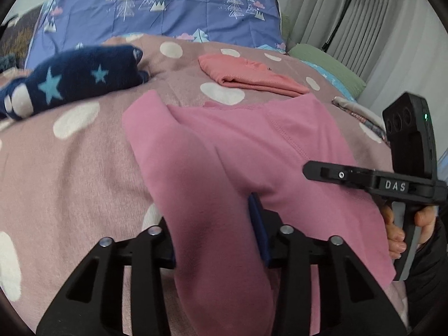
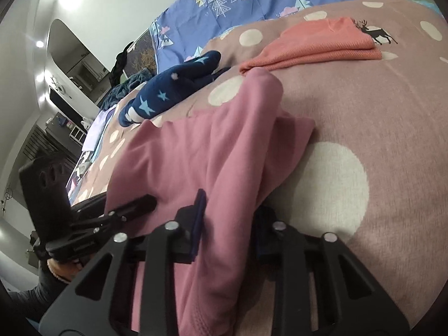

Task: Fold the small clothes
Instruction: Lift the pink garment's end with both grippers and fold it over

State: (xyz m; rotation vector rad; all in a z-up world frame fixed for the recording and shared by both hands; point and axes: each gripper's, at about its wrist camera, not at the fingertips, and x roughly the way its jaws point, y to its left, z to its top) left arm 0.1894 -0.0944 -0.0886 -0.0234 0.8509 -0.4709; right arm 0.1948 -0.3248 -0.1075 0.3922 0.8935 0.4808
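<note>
A pink garment (image 1: 224, 154) lies partly folded on a dusty-pink blanket with white dots (image 1: 70, 168). My left gripper (image 1: 217, 235) is shut on a thick fold of the garment at its near edge. My right gripper (image 2: 228, 224) is shut on another bunched fold of the same pink garment (image 2: 196, 154). The right gripper also shows at the right of the left wrist view (image 1: 350, 175), and the left gripper shows at the lower left of the right wrist view (image 2: 112, 212). The cloth hides most of the blue pads.
A folded coral garment (image 1: 252, 74) with a deer print (image 2: 322, 44) lies behind the pink one. A navy star-patterned garment (image 1: 70, 84) lies at the left. A blue tree-print duvet (image 1: 168, 8) covers the back. Curtains (image 1: 350, 14) hang at the right.
</note>
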